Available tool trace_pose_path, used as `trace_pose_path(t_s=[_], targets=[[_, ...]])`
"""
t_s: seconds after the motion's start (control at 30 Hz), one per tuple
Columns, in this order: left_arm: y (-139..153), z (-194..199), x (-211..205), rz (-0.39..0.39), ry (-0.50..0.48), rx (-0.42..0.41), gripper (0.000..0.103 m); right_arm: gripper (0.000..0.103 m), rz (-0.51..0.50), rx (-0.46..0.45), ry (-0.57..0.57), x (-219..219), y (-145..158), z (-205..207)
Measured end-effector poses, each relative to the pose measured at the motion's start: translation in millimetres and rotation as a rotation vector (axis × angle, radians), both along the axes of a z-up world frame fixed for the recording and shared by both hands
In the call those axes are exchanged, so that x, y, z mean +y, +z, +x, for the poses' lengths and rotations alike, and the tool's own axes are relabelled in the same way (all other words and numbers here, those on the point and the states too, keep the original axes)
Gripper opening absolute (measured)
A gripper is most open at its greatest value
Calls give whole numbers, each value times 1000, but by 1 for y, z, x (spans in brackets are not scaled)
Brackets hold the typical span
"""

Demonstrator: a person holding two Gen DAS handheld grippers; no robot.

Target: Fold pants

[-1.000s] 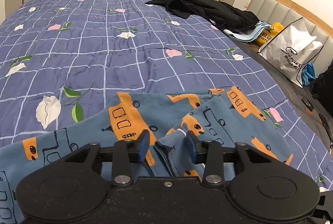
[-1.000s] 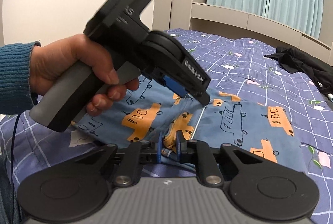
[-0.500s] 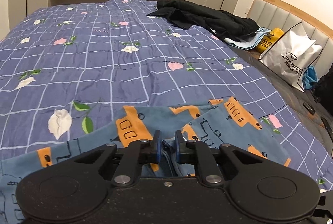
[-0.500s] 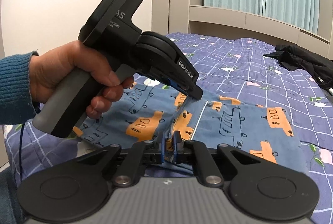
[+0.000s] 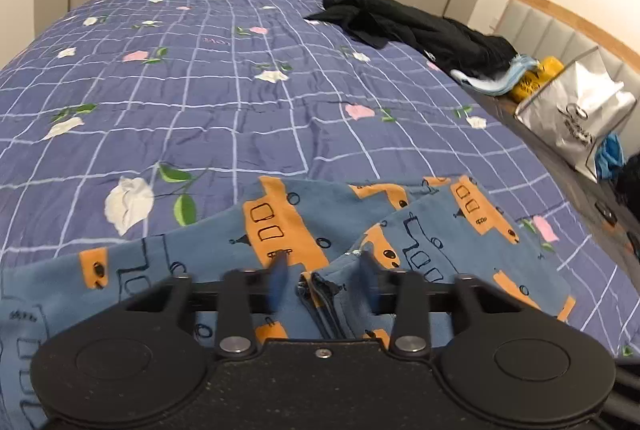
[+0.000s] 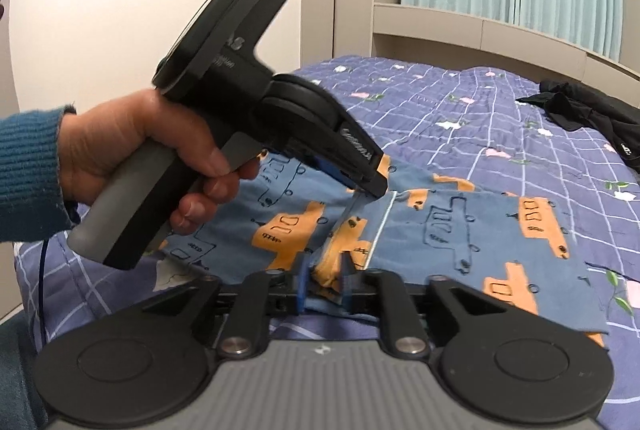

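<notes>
The blue pants (image 5: 280, 230) with orange bus prints lie on the bed, partly folded; they also show in the right wrist view (image 6: 460, 230). My left gripper (image 5: 323, 284) is open, its blurred blue fingers either side of a bunched fold edge; it also shows in the right wrist view (image 6: 360, 182), held in a hand over the pants. My right gripper (image 6: 325, 280) has its fingers a little apart with a fold of the pants between them, at the near edge.
The bed has a purple checked quilt (image 5: 200, 90) with flowers. Black clothes (image 5: 408, 26) lie at the far right. A white bag (image 5: 576, 118) and a yellow item (image 5: 536, 78) stand by the headboard on the right. A wall is on the left (image 6: 120, 10).
My left gripper shut on the fold half a second ago and has now opened. My right gripper's fingers have spread a little. The left gripper tilted upward.
</notes>
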State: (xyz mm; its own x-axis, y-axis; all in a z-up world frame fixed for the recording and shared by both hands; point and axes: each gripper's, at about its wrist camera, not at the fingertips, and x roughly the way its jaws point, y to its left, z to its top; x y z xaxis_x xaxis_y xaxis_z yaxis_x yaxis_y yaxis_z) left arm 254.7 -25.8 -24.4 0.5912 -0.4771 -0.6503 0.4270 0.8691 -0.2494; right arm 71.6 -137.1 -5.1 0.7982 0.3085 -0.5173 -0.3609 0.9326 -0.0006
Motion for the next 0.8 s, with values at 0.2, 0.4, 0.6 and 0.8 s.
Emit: trace_pose_path(t_s=[0.2,0.4,0.6,0.8], targets=[[-6,-21,5,35,45,-18,68,70,-35,-34,-105,-26,2,-8],[-20,-45,4,89,66,-50,70,81,-103,4,-213,-39,-13,1],[-13,-62,17,52,149,-59,76,85,-101,-3,-232,-42,-18,2],[5,-90,47,-21,289,-68,93,99,-79,-66,-226,-41,-7,4]])
